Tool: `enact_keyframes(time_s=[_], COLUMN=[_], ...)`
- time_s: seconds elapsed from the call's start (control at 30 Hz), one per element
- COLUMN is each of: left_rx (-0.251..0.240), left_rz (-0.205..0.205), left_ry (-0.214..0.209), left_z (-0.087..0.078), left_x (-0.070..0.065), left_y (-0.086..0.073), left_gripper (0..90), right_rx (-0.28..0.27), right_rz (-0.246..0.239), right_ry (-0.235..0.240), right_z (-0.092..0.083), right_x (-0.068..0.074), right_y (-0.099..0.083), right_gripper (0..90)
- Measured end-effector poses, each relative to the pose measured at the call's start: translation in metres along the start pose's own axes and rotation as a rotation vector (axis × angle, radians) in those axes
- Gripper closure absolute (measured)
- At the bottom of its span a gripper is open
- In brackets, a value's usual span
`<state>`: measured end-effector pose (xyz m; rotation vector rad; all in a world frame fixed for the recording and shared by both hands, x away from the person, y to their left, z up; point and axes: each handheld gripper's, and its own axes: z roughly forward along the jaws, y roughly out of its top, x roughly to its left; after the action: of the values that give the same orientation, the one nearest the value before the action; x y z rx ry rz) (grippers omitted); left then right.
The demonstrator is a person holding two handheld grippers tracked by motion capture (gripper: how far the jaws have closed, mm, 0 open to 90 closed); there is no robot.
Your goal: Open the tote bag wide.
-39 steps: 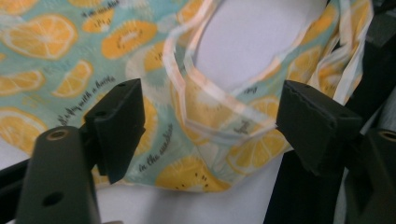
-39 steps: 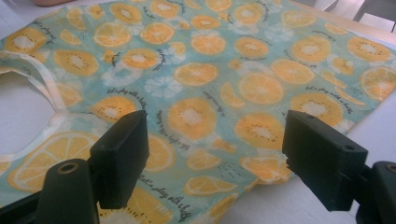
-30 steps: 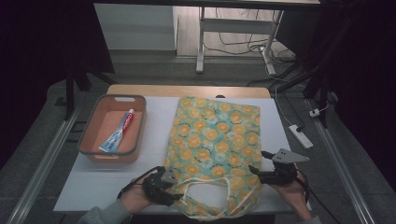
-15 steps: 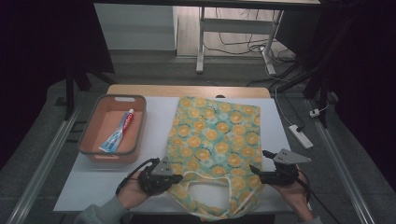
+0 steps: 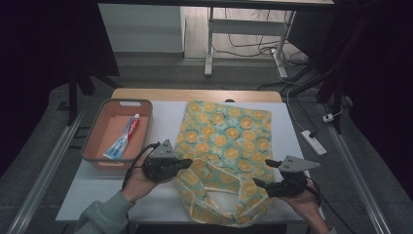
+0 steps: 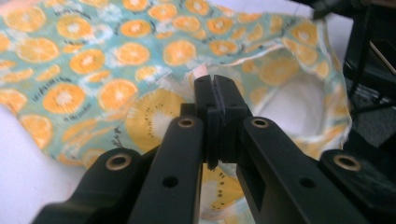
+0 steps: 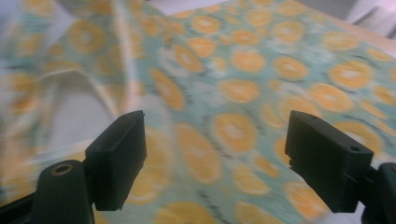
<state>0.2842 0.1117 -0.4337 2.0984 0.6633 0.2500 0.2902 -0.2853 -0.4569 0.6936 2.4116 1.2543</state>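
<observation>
Bag [image 5: 226,146] — orange-slice print fabric, flat on the white worktop [image 5: 165,114], mouth toward the person, its near left rim raised. Left hand-held gripper [image 5: 191,162] — jaws have just been closing and now pinch the bag's rim at the mouth [image 6: 205,74]. Right hand-held gripper [image 5: 263,174] — jaws wide apart, over the bag's near right edge, nothing between them. Tray [image 5: 95,146] — left of the bag, holds a toothpaste tube [image 5: 122,139].

Toothpaste tube [image 5: 123,140] in tray [image 5: 92,146] left of cloth bag [image 5: 229,141], both on table [image 5: 97,195]
</observation>
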Motion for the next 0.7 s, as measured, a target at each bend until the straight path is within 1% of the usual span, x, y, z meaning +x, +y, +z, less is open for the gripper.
enact_keyframes(time_s=[0.03, 0.07, 0.1, 0.13, 0.2, 0.23, 0.27, 0.3, 0.33, 0.37, 0.43, 0.47, 0.5, 0.53, 0.57, 0.6, 0.63, 0.67, 0.7], left_rx=[-0.003, -0.006, -0.011, -0.014, -0.02, -0.023, -0.029, -0.031, -0.031, -0.032, -0.029, -0.029, -0.03, -0.032, -0.034, -0.034, -0.035, -0.037, -0.037], left_rz=[0.001, 0.0, 0.0, 0.004, 0.008, 0.007, 0.004, -0.003, -0.003, -0.006, -0.008, -0.01, -0.013, -0.016, -0.025, -0.025, -0.028, -0.03, -0.031], left_ry=[0.005, 0.006, 0.012, 0.024, 0.035, 0.036, 0.036, 0.039, 0.039, 0.042, 0.052, 0.057, 0.063, 0.066, 0.07, 0.07, 0.072, 0.072, 0.074], left_z=[0.001, 0.001, 0.002, 0.002, 0.003, 0.003, 0.003, 0.003, 0.003, 0.003, 0.002, 0.001, 0.0, -0.001, -0.003, -0.003, -0.004, -0.005, -0.005], left_x=[0.002, 0.003, 0.005, 0.006, 0.009, 0.01, 0.012, 0.016, 0.016, 0.018, 0.021, 0.022, 0.024, 0.025, 0.028, 0.028, 0.029, 0.03, 0.031], left_y=[0.003, 0.005, 0.008, 0.01, 0.014, 0.016, 0.018, 0.018, 0.018, 0.018, 0.017, 0.016, 0.015, 0.014, 0.013, 0.013, 0.012, 0.012, 0.011], left_gripper=[88.7, 88.7, 88.6, 88.6, 88.6, 88.6, 88.6, 88.6, 88.6, 88.6, 88.6, 88.6, 88.6, 88.6, 88.6, 88.6, 88.6, 88.6, 88.6], right_rx=[0.027, 0.027, 0.034, 0.061, 0.096, 0.096, 0.134, 0.149, 0.149, 0.181, 0.204, 0.213, 0.213, 0.219, 0.21, 0.21, 0.211, 0.211, 0.202], right_rz=[-0.03, -0.03, -0.042, -0.07, -0.101, -0.101, -0.133, -0.14, -0.14, -0.133, -0.126, -0.122, -0.122, -0.115, -0.119, -0.119, -0.124, -0.113, -0.11], right_ry=[0.04, 0.04, 0.051, 0.086, 0.108, 0.108, 0.101, 0.09, 0.09, 0.085, 0.078, 0.076, 0.076, 0.067, 0.063, 0.063, 0.063, 0.065, 0.081], right_z=[0.005, 0.005, 0.007, 0.014, 0.022, 0.022, 0.031, 0.035, 0.035, 0.045, 0.053, 0.057, 0.057, 0.06, 0.06, 0.06, 0.06, 0.057, 0.056], right_x=[0.011, 0.011, 0.014, 0.024, 0.033, 0.033, 0.04, 0.041, 0.041, 0.04, 0.038, 0.037, 0.037, 0.035, 0.035, 0.035, 0.035, 0.034, 0.035], right_y=[0.007, 0.007, 0.009, 0.015, 0.018, 0.018, 0.02, 0.02, 0.02, 0.019, 0.018, 0.017, 0.017, 0.015, 0.013, 0.013, 0.013, 0.015, 0.015], right_gripper=[17.7, 17.7, 16.9, 15.3, 13.4, 13.4, 10.8, 10.4, 10.4, 10.3, 10.7, 13.0, 13.0, 27.4, 38.0, 38.0, 51.0, 73.5, 80.4])
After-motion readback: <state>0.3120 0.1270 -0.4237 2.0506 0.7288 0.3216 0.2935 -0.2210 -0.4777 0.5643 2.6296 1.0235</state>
